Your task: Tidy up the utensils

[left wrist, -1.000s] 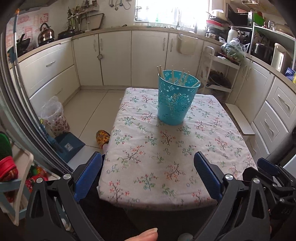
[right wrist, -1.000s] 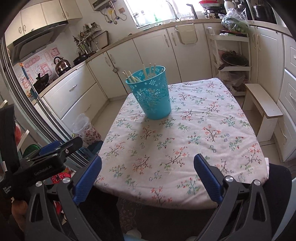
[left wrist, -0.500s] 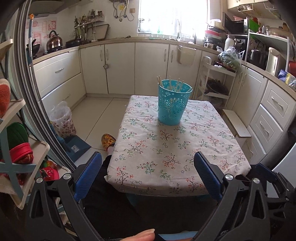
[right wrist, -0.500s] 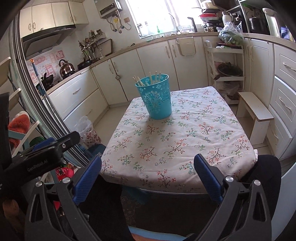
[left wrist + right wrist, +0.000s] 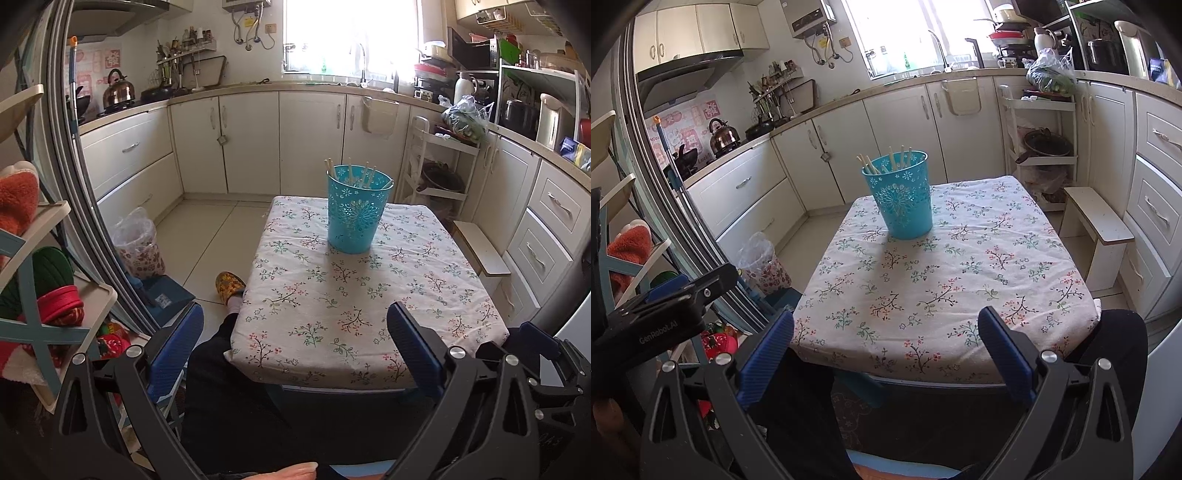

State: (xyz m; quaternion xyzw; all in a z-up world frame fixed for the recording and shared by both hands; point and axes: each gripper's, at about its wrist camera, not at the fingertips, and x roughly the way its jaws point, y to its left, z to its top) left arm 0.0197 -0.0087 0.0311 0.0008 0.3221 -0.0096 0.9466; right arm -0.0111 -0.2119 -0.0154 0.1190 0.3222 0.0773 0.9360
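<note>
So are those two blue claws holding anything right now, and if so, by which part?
Nothing is held. The left gripper and the right gripper are both open and empty, short of the table's near edge; the chopsticks stand in the teal bucket.

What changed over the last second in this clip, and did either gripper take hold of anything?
Both grippers pulled back and rose away from the table: the left gripper and right gripper now see its near edge and the person's legs. Nothing was grasped or released; both sets of jaws stay wide open and empty. The turquoise basket with its chopsticks stands unmoved on the floral tablecloth.
</note>
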